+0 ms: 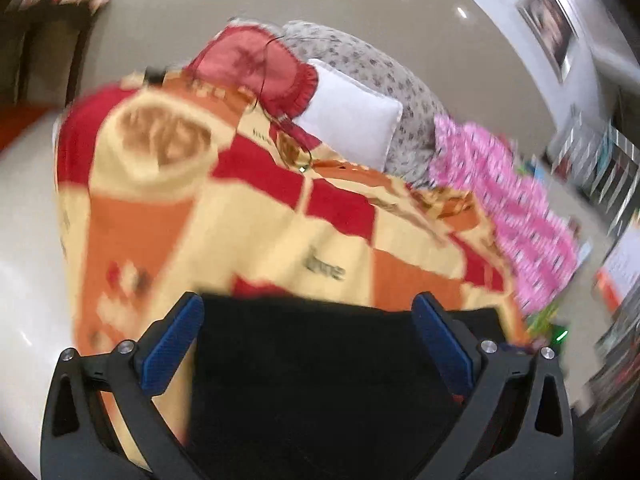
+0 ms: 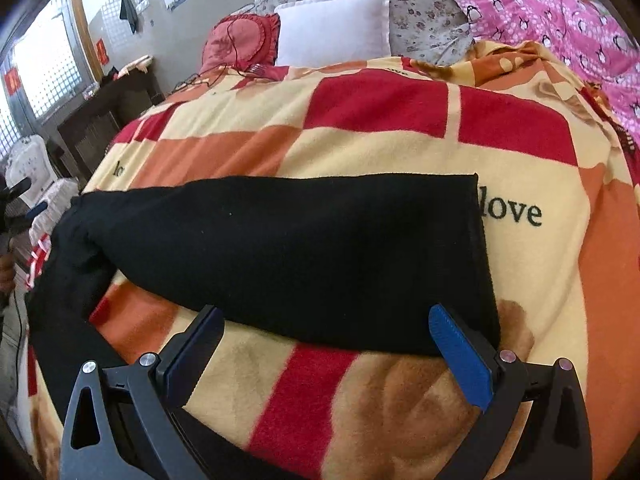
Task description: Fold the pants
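Observation:
Black pants [image 2: 288,252] lie folded lengthwise across a red, orange and cream checked blanket [image 2: 380,144] on a bed, one end drooping over the left edge. My right gripper [image 2: 326,328] stands open just in front of the pants' near edge, its blue pads [image 2: 464,360] wide apart and touching nothing. In the blurred left wrist view the black pants [image 1: 312,380] fill the space between and below the fingers of my left gripper [image 1: 308,316], which is open; whether the cloth touches the pads [image 1: 442,344] is unclear.
At the head of the bed lie a white pillow [image 2: 336,24], a red round cushion [image 2: 240,40] with a thin black cable, a grey floral pillow [image 2: 416,8] and a pink penguin-print quilt [image 2: 560,28]. Dark furniture [image 2: 104,120] and a window stand on the left.

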A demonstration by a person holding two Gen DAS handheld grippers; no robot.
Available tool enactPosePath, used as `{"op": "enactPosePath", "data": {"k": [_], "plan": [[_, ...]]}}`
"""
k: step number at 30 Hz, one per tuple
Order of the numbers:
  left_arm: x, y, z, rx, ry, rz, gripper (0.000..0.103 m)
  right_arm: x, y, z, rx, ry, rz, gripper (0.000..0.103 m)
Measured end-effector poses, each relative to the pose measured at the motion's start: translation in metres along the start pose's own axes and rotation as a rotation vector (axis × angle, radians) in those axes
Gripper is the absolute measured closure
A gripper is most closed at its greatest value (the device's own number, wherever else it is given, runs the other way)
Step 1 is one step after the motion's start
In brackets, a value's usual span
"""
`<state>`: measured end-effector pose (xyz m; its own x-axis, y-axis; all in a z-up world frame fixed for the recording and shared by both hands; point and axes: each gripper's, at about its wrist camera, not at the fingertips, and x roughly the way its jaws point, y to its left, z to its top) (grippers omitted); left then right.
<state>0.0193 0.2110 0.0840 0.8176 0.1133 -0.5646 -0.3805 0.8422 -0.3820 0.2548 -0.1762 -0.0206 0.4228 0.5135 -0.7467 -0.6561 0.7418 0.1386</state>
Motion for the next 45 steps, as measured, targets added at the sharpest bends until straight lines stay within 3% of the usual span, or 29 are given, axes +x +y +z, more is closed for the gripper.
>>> {"op": "enactPosePath", "data": {"k": [5,7,9,11,13,21,24,26,28,35,40,42,45], "plan": [[0.030,0.002,-0.006,0.289,0.097,0.086,0.000,-0.002,-0.004,0.000,0.017,-0.007,0.018,0.000],[0.045,0.004,-0.016,0.355,0.142,0.089,0.000,-0.001,-0.003,0.000,0.012,-0.005,0.011,0.000],[0.058,0.008,-0.020,0.362,0.183,0.077,0.005,-0.001,-0.003,0.001,0.010,-0.004,0.008,0.000],[0.066,0.016,-0.021,0.350,0.203,0.072,0.024,-0.001,-0.003,0.001,0.012,-0.005,0.011,0.000],[0.075,0.023,-0.020,0.331,0.212,0.069,0.032,-0.001,-0.004,0.001,0.016,-0.006,0.015,0.000],[0.084,0.034,-0.019,0.332,0.224,0.041,0.038,-0.001,-0.004,0.001,0.018,-0.007,0.015,0.000],[0.081,0.034,-0.020,0.337,0.230,0.025,0.051,-0.001,-0.004,0.001,0.018,-0.007,0.016,0.000],[0.077,0.030,-0.019,0.354,0.228,0.039,0.077,-0.001,-0.005,0.001,0.019,-0.007,0.018,0.000],[0.070,0.028,-0.017,0.358,0.216,0.063,0.093,-0.001,-0.004,0.001,0.018,-0.007,0.017,0.000],[0.034,-0.002,-0.012,0.428,0.143,0.121,0.095,-0.001,-0.005,0.001,0.022,-0.009,0.022,0.000],[0.012,-0.031,-0.006,0.446,0.093,0.222,0.095,-0.004,-0.010,0.002,0.040,-0.020,0.040,0.002],[0.005,-0.038,-0.006,0.433,0.072,0.261,0.098,-0.016,-0.024,0.007,0.086,-0.045,0.090,0.012],[0.002,-0.045,-0.006,0.426,0.046,0.290,0.098,-0.052,-0.056,0.028,0.182,-0.152,0.079,0.011]]}}
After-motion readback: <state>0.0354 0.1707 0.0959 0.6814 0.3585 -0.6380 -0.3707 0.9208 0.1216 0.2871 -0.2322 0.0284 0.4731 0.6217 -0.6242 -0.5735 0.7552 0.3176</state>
